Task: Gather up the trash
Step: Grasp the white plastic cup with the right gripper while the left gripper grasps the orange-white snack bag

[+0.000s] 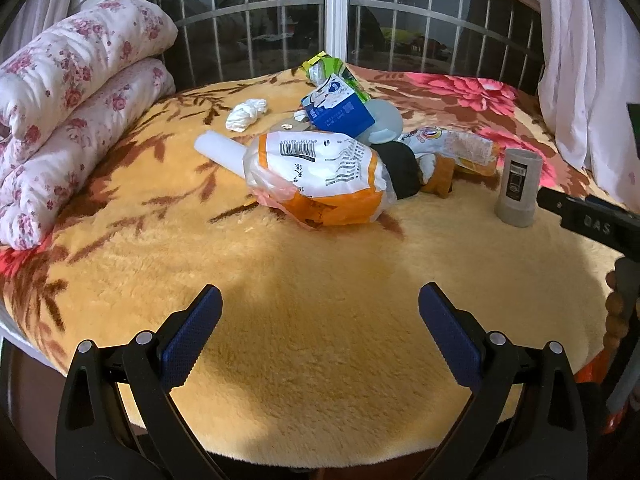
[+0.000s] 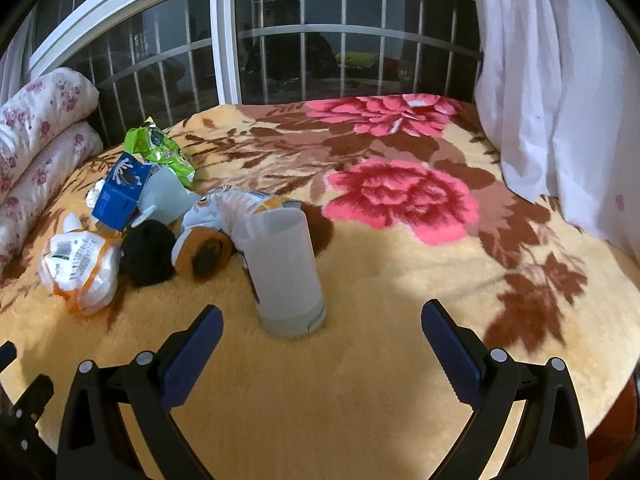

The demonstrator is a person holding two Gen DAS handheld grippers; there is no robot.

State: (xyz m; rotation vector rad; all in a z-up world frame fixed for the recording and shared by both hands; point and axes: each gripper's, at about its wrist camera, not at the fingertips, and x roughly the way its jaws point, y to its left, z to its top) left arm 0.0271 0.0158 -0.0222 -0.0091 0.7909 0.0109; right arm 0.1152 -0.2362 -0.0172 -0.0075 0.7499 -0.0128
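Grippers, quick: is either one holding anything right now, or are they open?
Left gripper: open, holding nothing, above the bare blanket.
Right gripper: open, holding nothing; the grey cup stands just ahead, untouched.

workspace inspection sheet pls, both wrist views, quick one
surface: plush floral blanket on a bed.
job's things: orange-white bag, blue carton, green wrapper, crumpled tissue, white roll, upright grey tube.
clutter: plush toy, black item.
grippers: left gripper open, empty; right gripper open, empty, tube just ahead.
cables: nothing seen.
surroundings: folded quilt, barred window, curtain.
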